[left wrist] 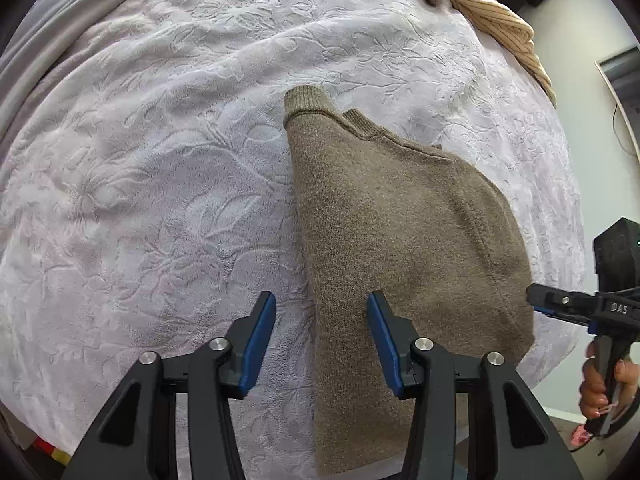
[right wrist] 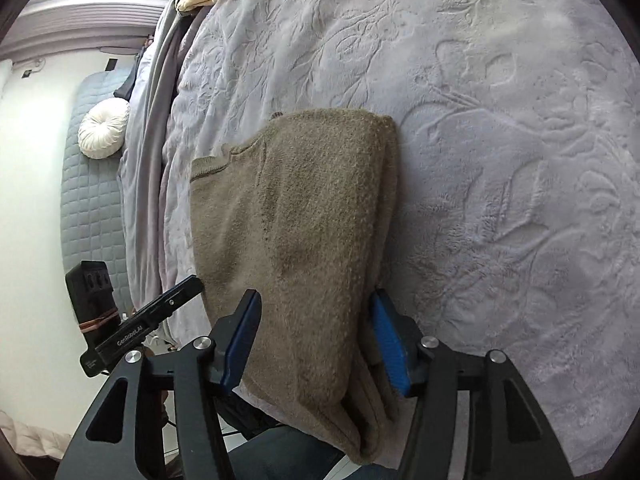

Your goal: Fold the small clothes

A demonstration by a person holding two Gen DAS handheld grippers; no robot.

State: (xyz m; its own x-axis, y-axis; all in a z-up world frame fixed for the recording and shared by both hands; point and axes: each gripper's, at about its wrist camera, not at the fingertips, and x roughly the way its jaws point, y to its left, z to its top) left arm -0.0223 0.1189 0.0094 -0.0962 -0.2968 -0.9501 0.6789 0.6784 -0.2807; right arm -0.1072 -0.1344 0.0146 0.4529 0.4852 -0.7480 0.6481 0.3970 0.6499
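A folded olive-brown knit sweater [left wrist: 400, 232] lies on a pale, embossed plush blanket [left wrist: 160, 160], its ribbed collar toward the far side. My left gripper [left wrist: 322, 320] hangs open over the sweater's left edge, with one blue pad over the blanket and the other over the knit. In the right wrist view the sweater [right wrist: 300, 200] runs between the jaws of my right gripper [right wrist: 314, 320], which stand apart on either side of the fold and are open. The right gripper [left wrist: 540, 304] also shows at the sweater's right edge. The left gripper [right wrist: 188, 286] pokes in at the sweater's near left corner.
A tan striped garment [left wrist: 492, 12] lies bunched at the blanket's far edge. Grey sheets [right wrist: 152, 140] run along one side, with a round white cushion [right wrist: 104, 128] and a quilted grey panel [right wrist: 88, 208] beyond. A hand [left wrist: 600, 388] grips the right tool's handle.
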